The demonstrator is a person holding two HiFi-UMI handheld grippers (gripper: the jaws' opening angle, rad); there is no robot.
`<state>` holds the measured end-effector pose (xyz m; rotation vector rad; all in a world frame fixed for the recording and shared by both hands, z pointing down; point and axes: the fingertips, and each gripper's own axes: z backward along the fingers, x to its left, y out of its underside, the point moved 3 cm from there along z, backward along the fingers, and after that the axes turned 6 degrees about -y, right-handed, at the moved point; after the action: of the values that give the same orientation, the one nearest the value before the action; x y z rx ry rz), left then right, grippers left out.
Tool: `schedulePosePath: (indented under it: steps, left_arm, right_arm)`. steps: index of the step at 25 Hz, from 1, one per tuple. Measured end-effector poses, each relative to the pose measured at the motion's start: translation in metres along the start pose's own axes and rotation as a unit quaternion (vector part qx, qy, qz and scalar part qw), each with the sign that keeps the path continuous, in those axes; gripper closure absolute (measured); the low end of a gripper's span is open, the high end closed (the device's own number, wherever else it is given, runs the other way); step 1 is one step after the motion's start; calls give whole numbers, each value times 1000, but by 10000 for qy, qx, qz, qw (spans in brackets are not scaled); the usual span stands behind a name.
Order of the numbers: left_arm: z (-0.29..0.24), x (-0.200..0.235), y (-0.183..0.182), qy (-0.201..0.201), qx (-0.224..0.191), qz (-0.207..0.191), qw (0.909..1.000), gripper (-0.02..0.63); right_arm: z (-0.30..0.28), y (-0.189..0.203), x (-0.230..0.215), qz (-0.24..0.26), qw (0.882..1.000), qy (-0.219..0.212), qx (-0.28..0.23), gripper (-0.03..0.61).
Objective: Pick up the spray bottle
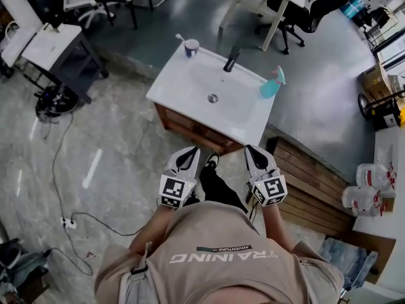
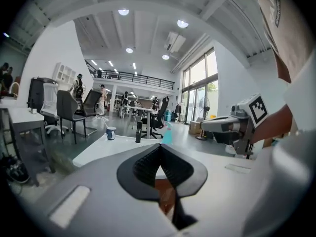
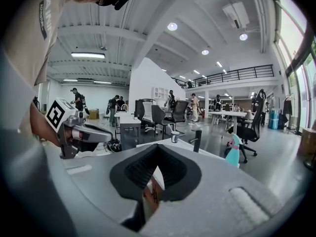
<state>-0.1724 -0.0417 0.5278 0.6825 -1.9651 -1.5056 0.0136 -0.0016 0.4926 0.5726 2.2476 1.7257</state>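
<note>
The teal spray bottle [image 1: 272, 84] with a pink collar stands upright on the far right corner of the white sink counter [image 1: 179, 75]. It also shows small in the left gripper view [image 2: 167, 134] and in the right gripper view [image 3: 233, 152]. My left gripper [image 1: 187, 159] and right gripper [image 1: 255, 157] are held side by side in front of the person's chest, just short of the counter's near edge and far from the bottle. Both are shut with nothing between the pads [image 2: 159, 147] [image 3: 156, 147].
A black faucet [image 1: 231, 59] rises behind the basin. A cup with a toothbrush [image 1: 191, 46] stands on the far left corner. A wooden slatted crate [image 1: 316, 182] lies right of the vanity. Cables [image 1: 69, 220] run across the floor on the left. Desks and office chairs [image 1: 291, 11] stand beyond.
</note>
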Motion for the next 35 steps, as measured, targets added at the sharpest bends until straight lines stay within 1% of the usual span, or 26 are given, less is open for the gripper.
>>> schedulePosePath:
  steps: [2,3,5,7,11,12,14,17,19,22,25,28,31,35]
  left_arm:
    - [-7,9,1,-25,77,301,9995,597]
    - [-12,15,1,-56,107,364,9993,597]
    - [-24,28,-3,-142,161,297,9993,597]
    - [-41,36,-12,-158,183,201,9995,598]
    - [-86,45,-40,-33,179,-124,9998,597]
    - [-98,46,-46,4,179,-169,9997,597]
    - [-122,44,-58,86,160,-137,9997,597]
    - [-160,38,-77,235,119,-145,9995,597]
    - [-184,34,-87,302,95,-221,9993,597]
    - [-215,22,-94,412,70,-247,9988,597]
    - [-233,9,-99,646,112,-416,9970,597]
    - [-251,0,-105,864,163,-572,9945,597]
    - [-270,-6,-110,1133,154,-638,9914,597]
    - [-290,-5,-117,1363,112,-805,9873,597]
  right_arm:
    - [-12,6,-3,-166,9998,-113,8,575]
    - [-18,7,-6,-274,9995,-165,-31,575]
    - [-33,8,-18,-493,9985,-217,-119,575]
    - [-46,5,-37,-615,9978,-179,-184,575]
    - [-67,-5,-82,-496,9980,25,-380,575]
    - [-71,-6,-92,-472,9980,79,-403,577]
    - [-77,-5,-114,-507,9978,137,-394,575]
    - [-85,-9,-147,-913,9943,47,-550,575]
    - [-91,-13,-166,-1027,9924,41,-672,575]
    - [-93,-12,-193,-996,9926,197,-662,577]
    - [-88,-12,-209,-1060,9914,379,-661,577]
    - [-78,-8,-217,-1138,9900,593,-584,575]
    - [-64,-1,-220,-1200,9872,948,-456,575]
    - [-58,-3,-223,-1147,9838,1319,-408,577]
